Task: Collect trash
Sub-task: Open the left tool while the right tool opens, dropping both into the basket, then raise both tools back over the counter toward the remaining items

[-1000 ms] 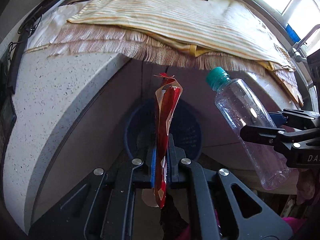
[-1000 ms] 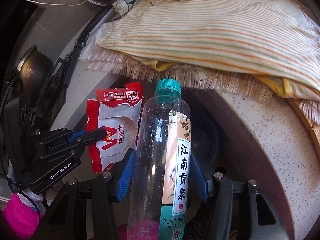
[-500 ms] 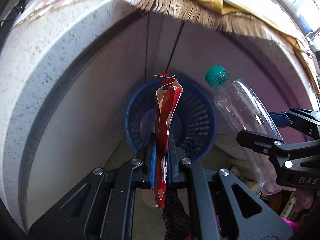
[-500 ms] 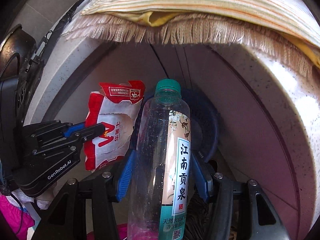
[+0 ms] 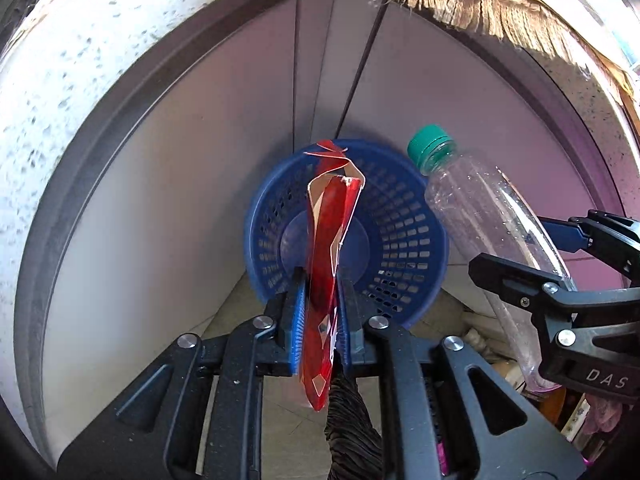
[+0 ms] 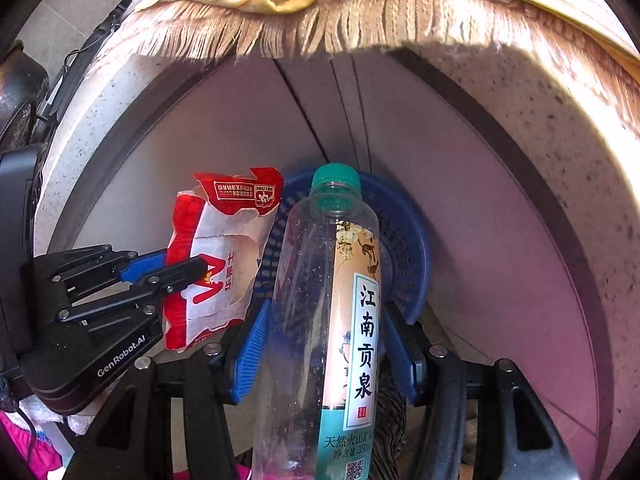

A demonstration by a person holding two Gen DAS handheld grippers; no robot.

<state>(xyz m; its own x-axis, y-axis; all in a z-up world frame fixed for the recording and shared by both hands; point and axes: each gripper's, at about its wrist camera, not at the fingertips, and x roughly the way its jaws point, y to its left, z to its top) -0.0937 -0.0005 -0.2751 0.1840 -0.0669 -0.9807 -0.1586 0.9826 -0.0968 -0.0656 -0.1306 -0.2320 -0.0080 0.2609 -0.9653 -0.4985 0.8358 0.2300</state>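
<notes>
My left gripper points down over a blue mesh basket on the floor. A red and white snack wrapper stands between its blue pads. The jaws are opening, but the pads still touch the wrapper and it has not slipped. My right gripper is shut on a clear plastic bottle with a green cap, also above the basket. In the right wrist view the left gripper and its wrapper hang to the left of the bottle. The left wrist view shows the bottle and right gripper at the right.
Grey cabinet doors rise right behind the basket. A speckled stone counter edge overhangs them, with a fringed cloth draped over it. Pink fabric and small clutter lie on the floor at the sides.
Both grippers have sunk from countertop height to just over the basket, which now fills the middle of both views. The left jaws have spread slightly around the wrapper.
</notes>
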